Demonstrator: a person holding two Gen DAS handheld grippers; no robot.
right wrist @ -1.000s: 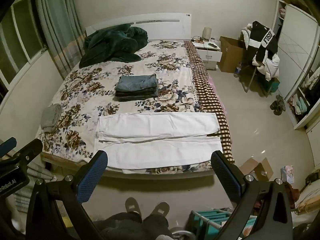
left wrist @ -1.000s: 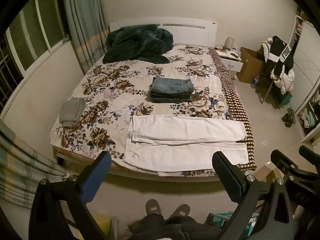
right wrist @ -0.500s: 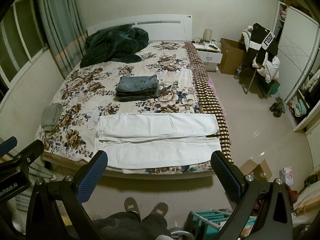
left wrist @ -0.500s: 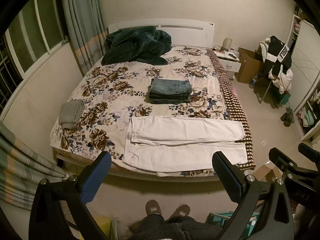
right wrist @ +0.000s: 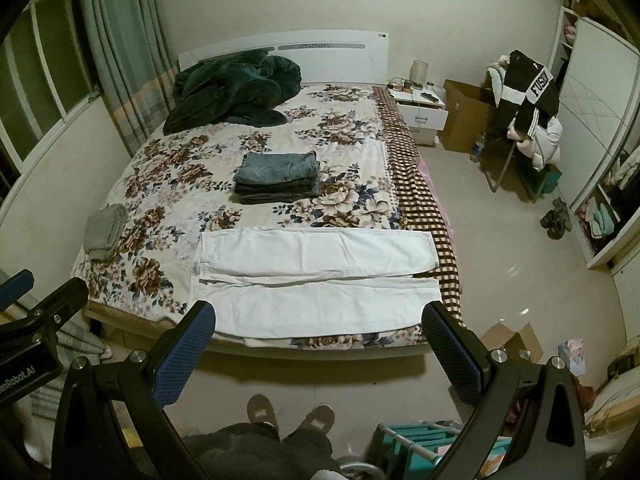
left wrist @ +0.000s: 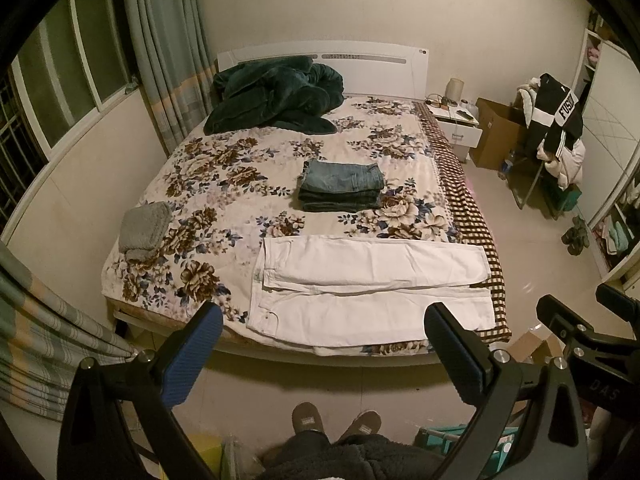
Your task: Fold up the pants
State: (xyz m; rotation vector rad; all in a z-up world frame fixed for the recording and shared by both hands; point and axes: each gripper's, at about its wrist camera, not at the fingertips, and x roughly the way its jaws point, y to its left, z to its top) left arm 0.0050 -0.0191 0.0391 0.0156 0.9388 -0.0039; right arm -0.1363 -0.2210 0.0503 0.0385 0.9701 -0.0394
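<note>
Left wrist view
Left claw (left wrist: pixel 322 330): spread wide, holding nothing, hanging off the foot of the bed (left wrist: pixel 224 168) above the floor.
White pants (left wrist: pixel 370 290): straight ahead of the claw, flat across the near end of the bed, waist to the left, legs running right, far leg lapped partly over the near one, near edge just over the mattress edge.
Folded jeans stack (left wrist: pixel 342 186): beyond the pants, mid-bed, apart from them.
Grey folded cloth (left wrist: pixel 144 228): ahead and left, near the bed's left edge.
Dark green blanket (left wrist: pixel 276 96): far ahead, bunched against the headboard.
Right claw (left wrist: pixel 600 312): off to the right, one dark finger showing at the frame edge.
Slippered feet (left wrist: pixel 334 424): below the claw, on the floor; open floor only between claw and pants.
Nightstand (left wrist: pixel 456 124): far right of the bed, cardboard box beside it.

Right wrist view
Right claw (right wrist: pixel 320 326): fingers far apart, gripping nothing, short of the bed edge.
White pants (right wrist: pixel 316 280): directly ahead, hems toward the right finger.
Folded jeans stack (right wrist: pixel 278 176): beyond, slightly left.
Grey folded cloth (right wrist: pixel 105 230): far left on the bed.
Chair with jackets (right wrist: pixel 524 108): ahead right, well apart from the bed.
Left claw (right wrist: pixel 24 308): at the left edge, partly seen.
Teal rack (right wrist: pixel 416 444): below the right finger, on the floor.
</note>
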